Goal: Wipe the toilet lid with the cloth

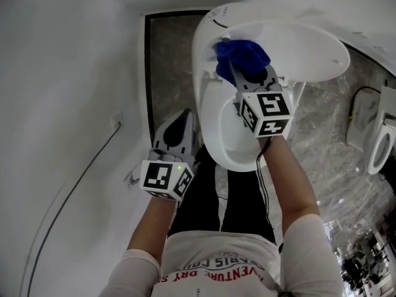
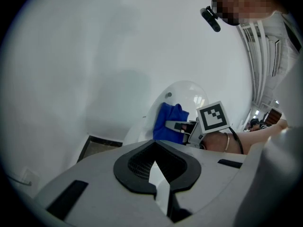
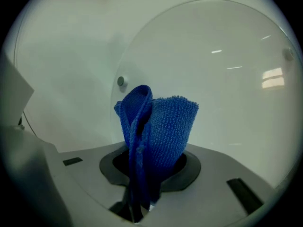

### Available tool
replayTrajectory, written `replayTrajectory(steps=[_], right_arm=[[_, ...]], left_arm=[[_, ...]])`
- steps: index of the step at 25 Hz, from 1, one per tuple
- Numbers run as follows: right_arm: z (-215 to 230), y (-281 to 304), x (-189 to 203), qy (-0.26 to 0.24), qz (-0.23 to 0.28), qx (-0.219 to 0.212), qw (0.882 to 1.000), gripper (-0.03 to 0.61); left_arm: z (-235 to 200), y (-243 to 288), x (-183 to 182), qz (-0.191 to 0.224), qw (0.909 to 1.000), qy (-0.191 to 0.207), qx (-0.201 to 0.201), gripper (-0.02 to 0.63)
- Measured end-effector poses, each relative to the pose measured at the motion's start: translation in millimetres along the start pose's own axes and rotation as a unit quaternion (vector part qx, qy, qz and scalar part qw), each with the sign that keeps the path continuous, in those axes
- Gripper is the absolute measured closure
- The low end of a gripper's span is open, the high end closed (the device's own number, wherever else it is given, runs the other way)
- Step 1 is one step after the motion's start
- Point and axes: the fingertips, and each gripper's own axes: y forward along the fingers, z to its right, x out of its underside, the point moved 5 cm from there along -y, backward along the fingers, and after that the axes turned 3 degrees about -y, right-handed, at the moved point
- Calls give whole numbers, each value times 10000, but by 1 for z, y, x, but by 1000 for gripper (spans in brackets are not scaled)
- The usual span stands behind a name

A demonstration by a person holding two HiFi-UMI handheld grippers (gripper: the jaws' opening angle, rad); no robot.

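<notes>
Standing folded in the right claw (image 3: 143, 195), the blue cloth (image 3: 161, 126) looks nubby.

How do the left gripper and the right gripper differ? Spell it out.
The right gripper is clamped on the blue cloth; the left gripper is shut on nothing. The right gripper is up at the toilet lid; the left gripper hangs lower, beside the bowl, away from the lid. Both have their jaws together.
</notes>
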Motion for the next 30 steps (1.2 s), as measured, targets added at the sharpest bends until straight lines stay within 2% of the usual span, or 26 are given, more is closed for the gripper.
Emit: replayTrajectory(steps=[12,20,30], right_arm=[[61,-38,8,-46,-122,343,9993,480],[119,-79,8,-60,-263,685,9973,480],[177,-132,30,-160,-473,1324,9899,480]], left_arm=[[46,42,0,190,9998,14,-97,607],[98,65,10,39,9999,99,-1,607],[143,87,26,-71,9996,255,126,607]])
